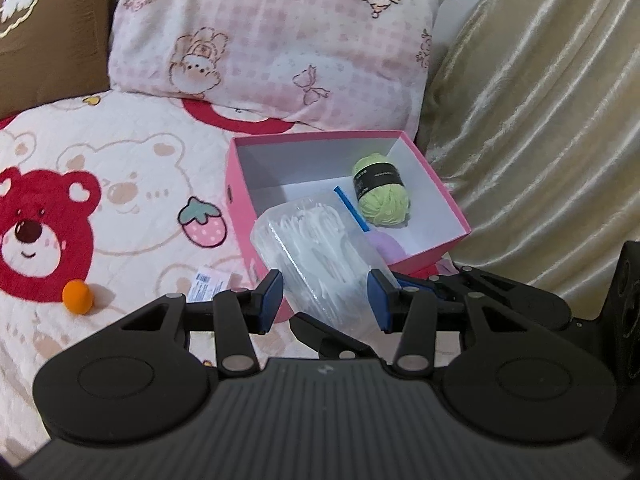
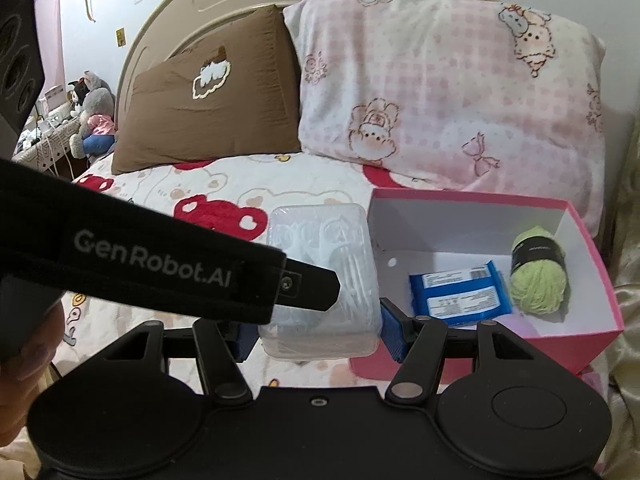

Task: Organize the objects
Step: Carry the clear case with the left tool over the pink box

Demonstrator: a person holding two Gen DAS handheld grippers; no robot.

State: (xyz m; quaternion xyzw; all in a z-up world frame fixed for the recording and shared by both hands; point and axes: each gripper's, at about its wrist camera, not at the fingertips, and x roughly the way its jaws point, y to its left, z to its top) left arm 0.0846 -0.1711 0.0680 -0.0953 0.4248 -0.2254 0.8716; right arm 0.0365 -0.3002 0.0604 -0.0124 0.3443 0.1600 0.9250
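A black strap (image 2: 168, 264) hides the clear box's (image 2: 320, 280) left side. That box (image 1: 316, 252) covers part of the blue packet (image 1: 352, 208). The yarn's (image 2: 536, 276) label print is unreadable.

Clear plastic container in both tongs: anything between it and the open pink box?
Nothing visible blocks the way. The clear plastic container hangs beside the pink cardboard box's open top. Inside, a blue packet and green yarn ball sit toward the right; the left floor is bare.

left gripper (image 1: 324, 298) | clamps clear tub (image 1: 316, 248) | over pink box (image 1: 240, 176)
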